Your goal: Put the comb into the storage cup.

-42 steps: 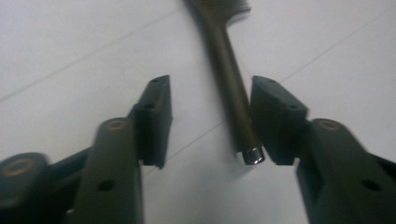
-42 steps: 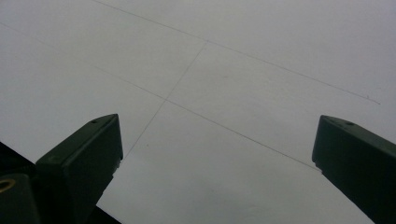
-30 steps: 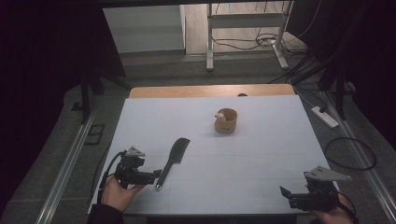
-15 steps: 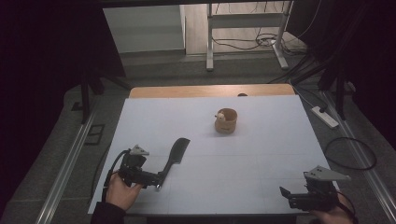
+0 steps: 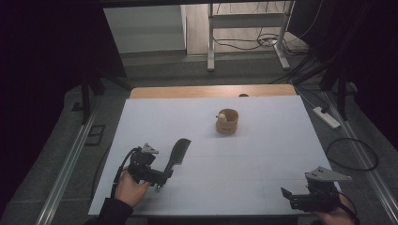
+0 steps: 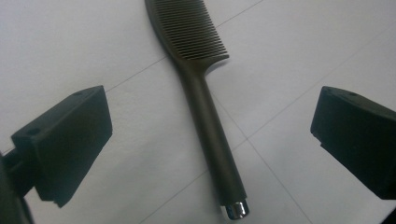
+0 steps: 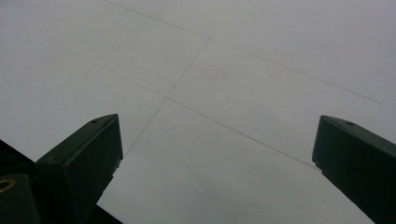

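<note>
Dim surroundings frame a white desk (image 5: pixel 263 140) with thin grid lines, a metal stand and loose cables on the floor beyond it. A dark comb (image 5: pixel 175 153) lies flat on the desk's near left part, teeth end pointing away from the person, its handle ending in a small silver cap. Well apart, toward the middle, stands a small wooden cup (image 5: pixel 226 122) with something pale inside.

Over the last second the left hand-held gripper (image 5: pixel 158 177) has slid forward along the desk toward the comb's handle, while the comb and cup have not moved. That reads as the closing approach to a pick-up, with the grasp itself not yet made.

From the left gripper view, the comb (image 6: pixel 205 112) runs up the middle between the two black jaws, which stand wide open on either side of the handle without touching it; the silver cap sits nearest the camera. The handle looks well centred for a pinch.

The right hand-held gripper (image 5: pixel 300 199) rests at the desk's near right corner, jaws spread wide over bare surface, far from both things.
</note>
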`<state>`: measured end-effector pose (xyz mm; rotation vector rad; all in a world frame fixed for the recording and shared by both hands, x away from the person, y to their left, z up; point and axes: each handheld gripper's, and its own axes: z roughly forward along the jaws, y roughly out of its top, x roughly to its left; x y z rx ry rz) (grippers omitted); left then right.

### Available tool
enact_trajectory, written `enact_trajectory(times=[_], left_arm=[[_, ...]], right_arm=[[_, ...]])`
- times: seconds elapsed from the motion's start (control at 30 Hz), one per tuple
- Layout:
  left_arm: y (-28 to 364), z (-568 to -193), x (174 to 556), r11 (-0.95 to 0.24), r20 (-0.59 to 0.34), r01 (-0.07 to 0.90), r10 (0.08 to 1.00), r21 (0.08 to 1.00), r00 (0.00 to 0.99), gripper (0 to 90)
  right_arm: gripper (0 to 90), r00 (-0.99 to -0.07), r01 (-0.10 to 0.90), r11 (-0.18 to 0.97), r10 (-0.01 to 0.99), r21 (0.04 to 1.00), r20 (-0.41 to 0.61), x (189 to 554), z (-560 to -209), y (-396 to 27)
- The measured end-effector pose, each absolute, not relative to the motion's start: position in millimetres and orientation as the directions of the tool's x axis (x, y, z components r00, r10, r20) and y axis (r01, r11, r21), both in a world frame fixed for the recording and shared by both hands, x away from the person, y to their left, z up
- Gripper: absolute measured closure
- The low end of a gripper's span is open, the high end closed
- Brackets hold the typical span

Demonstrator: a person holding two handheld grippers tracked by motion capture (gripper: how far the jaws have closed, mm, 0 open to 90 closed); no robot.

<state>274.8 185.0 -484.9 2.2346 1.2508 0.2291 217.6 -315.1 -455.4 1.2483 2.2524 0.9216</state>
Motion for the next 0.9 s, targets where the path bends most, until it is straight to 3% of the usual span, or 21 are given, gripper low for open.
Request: enact_trajectory(times=[0.4, 0.9], left_arm=[[177, -502, 291, -0.429, -0.101, 0.753, 0.834, 0.499, 0.542, 0.0], [162, -527, 304, -0.498, -0.070, 0.784, 0.827, 0.371, 0.558, 0.0]], right_arm=[[1.5, -0.521, 0.591, 0.386, 0.853, 0.708, -0.031, 218, -456, -314], [1.5, -0.523, 0.591, 0.390, 0.852, 0.706, -0.032, 218, -456, -314]])
